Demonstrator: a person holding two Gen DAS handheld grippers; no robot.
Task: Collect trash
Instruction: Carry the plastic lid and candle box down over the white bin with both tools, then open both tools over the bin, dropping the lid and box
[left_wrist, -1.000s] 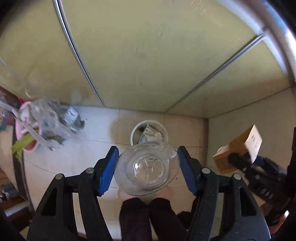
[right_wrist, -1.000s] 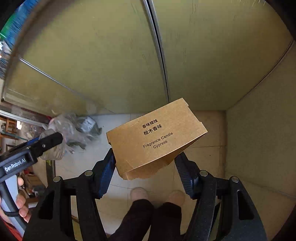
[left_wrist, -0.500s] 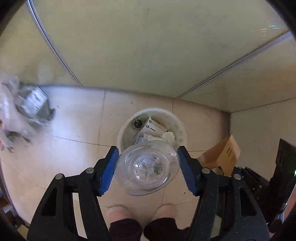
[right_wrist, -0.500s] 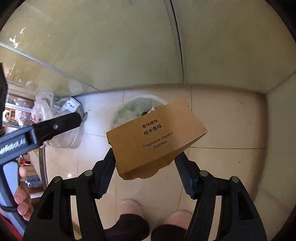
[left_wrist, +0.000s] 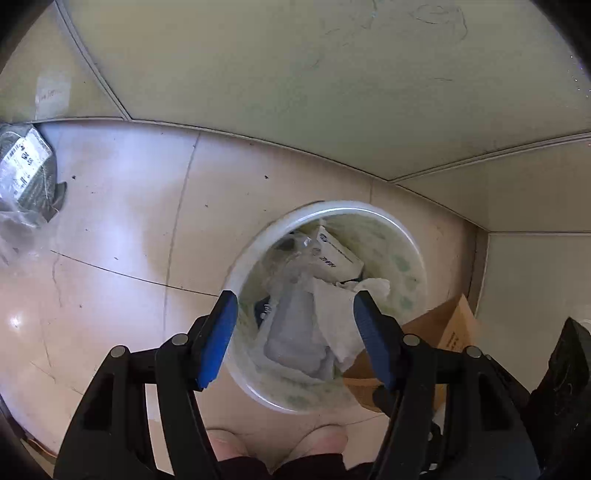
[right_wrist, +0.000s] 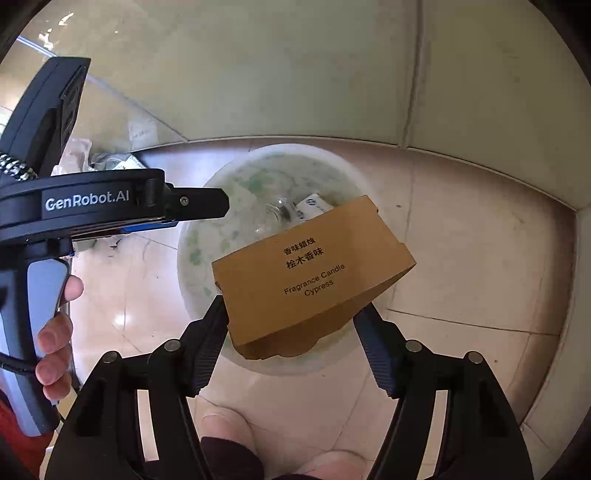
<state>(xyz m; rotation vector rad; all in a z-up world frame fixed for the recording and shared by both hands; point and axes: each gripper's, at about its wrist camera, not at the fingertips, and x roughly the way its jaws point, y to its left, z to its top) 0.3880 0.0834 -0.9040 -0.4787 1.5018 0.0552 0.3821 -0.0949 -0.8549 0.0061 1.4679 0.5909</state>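
Note:
A white trash bin with green spots stands on the tiled floor, holding crumpled paper, a small white carton and other trash. My left gripper is open and empty, directly above the bin. In the right wrist view a clear glass jar lies inside the bin. My right gripper is shut on a brown cardboard candle box and holds it over the bin's near rim. The box also shows in the left wrist view, at the bin's right side. The left gripper's body reaches over the bin from the left.
The bin stands in a corner between a pale green wall and a side wall. A clear plastic bag of trash lies on the floor at far left. My feet are just in front of the bin.
My left gripper has opened and let the glass jar go; it now lies in the bin. Both grippers have moved down and closer to the bin. The right still holds the box.

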